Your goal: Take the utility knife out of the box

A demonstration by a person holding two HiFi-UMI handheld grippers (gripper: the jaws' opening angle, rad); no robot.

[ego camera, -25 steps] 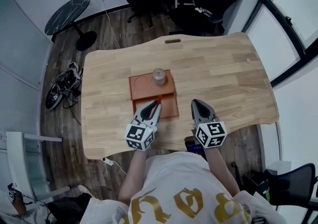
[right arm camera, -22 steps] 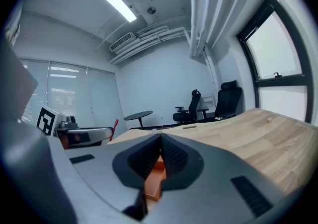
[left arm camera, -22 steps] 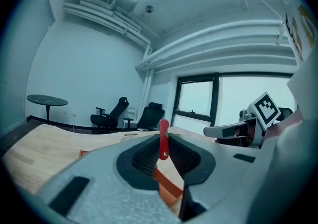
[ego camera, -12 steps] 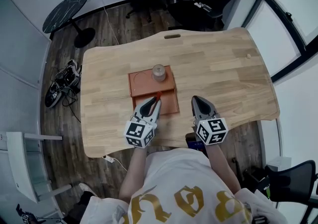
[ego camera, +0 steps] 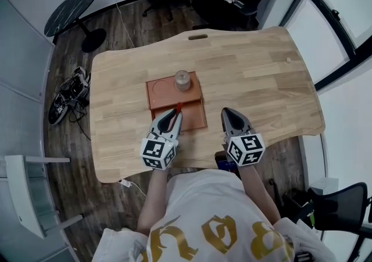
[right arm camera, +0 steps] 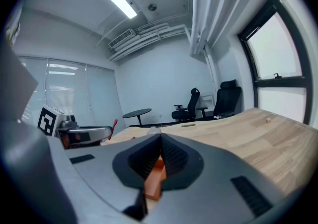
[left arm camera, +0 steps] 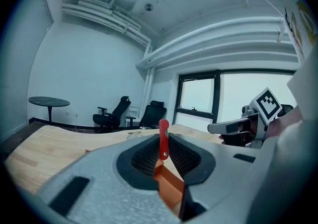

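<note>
Right gripper (ego camera: 226,113) sits pressed shut, empty, parked aside, while the left gripper (ego camera: 174,114) pinches the red utility knife (left arm camera: 163,137) upright at its tips over the orange box's (ego camera: 158,90) near end, seemingly high enough to clear the wall.

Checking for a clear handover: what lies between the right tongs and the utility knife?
Head view: only a corner of the box and bare table; the left tongs hold the utility knife.
</note>
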